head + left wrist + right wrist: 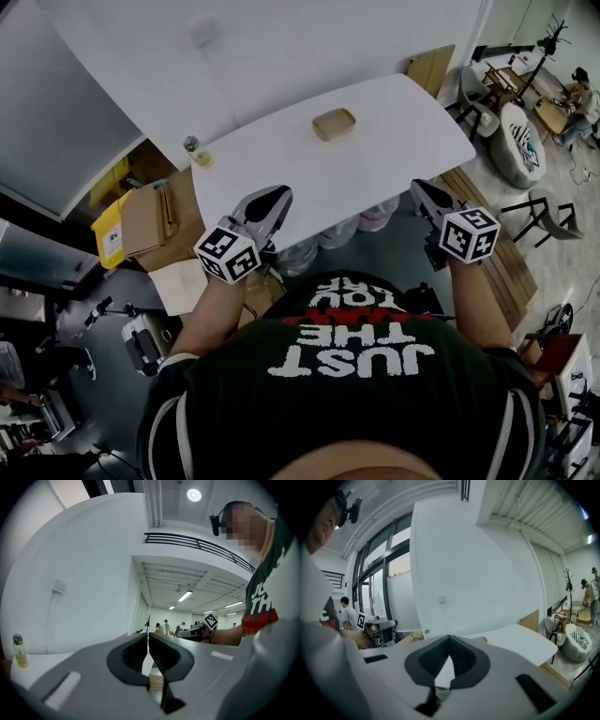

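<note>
Over the near edge of the white table (375,159), head view: the left gripper (279,194) and the right gripper (419,187) hover side by side, well apart, each empty; a tan tray (334,124) lies toward the far edge, midway along it and clear of both; a small bottle (192,145) stands at the far left corner; cardboard boxes (155,220) sit on the floor off the table's left end.

Left gripper view: the jaws of the left gripper (148,637) meet at their tips – nothing between them; the bottle (18,651) stands at the left, and the right gripper (206,624) shows beyond.

Right gripper view: the right gripper (449,639) has its tips pressed together on nothing; the tray (483,640) peeks just beyond the right jaw, on the table (520,641).
</note>
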A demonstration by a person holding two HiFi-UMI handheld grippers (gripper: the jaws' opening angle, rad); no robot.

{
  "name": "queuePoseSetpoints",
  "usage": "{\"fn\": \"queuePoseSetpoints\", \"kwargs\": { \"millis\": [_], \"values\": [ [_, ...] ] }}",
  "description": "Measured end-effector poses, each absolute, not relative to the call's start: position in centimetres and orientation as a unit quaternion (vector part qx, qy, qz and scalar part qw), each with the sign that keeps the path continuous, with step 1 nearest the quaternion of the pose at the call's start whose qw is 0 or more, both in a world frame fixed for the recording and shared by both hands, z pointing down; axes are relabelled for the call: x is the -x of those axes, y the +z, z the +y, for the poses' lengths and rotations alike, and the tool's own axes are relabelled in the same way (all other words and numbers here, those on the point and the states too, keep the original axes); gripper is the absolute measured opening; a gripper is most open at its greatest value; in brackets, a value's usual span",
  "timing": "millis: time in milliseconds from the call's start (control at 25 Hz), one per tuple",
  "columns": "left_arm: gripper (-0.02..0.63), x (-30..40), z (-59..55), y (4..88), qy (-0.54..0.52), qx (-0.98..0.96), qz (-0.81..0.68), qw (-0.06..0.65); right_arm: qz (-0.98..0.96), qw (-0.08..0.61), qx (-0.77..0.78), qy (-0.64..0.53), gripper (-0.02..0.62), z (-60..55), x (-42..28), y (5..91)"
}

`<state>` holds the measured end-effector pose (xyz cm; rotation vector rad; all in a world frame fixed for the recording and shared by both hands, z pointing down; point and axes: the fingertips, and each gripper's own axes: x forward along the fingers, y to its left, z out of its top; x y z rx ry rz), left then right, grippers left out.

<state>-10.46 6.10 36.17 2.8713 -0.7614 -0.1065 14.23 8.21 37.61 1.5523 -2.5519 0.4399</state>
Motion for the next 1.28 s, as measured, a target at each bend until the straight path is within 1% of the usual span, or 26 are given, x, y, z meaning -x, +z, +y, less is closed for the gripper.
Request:
{"fn": "queuePoseSetpoints", "kwargs": {
  "millis": [280,480,640,800,960,1160,1280],
  "values": [
    [0.018,4.0,7.3,37.3,-0.037,-0.961,-0.261,0.089,-0.853,0.065,-0.498,0.146,0.006,8.2,-19.8,38.2],
    [0.018,1.4,6.7,38.5,-0.024,-0.96,-0.26,0.099,-0.857,0.064,-0.487,0.157,0.006,6.5,-21.8,39.3],
    [0.018,1.9,3.6,39.4,-0.023,-0.959,-0.262,0.109,-0.859,0.066,-0.479,0.168,0.006,3.6,-21.2,40.7],
    [0.018,3.5,-2.6,40.2,-0.022,-0.963,-0.243,0.112,-0.858,0.074,-0.48,0.168,0.006,-2.3,-18.7,41.3],
    [0.018,5.0,-9.1,40.6,-0.014,-0.97,-0.21,0.122,-0.849,0.068,-0.494,0.172,0.006,-8.2,-16.4,41.3],
    [0.018,4.9,-15.7,40.3,0.002,-0.978,-0.182,0.099,-0.842,0.061,-0.513,0.157,0.006,-15.1,-16.0,40.2],
    [0.018,4.2,-18.7,40.6,0.007,-0.978,-0.185,0.098,-0.838,0.059,-0.519,0.154,0.006,-18.2,-16.2,40.3]
  ]
}}
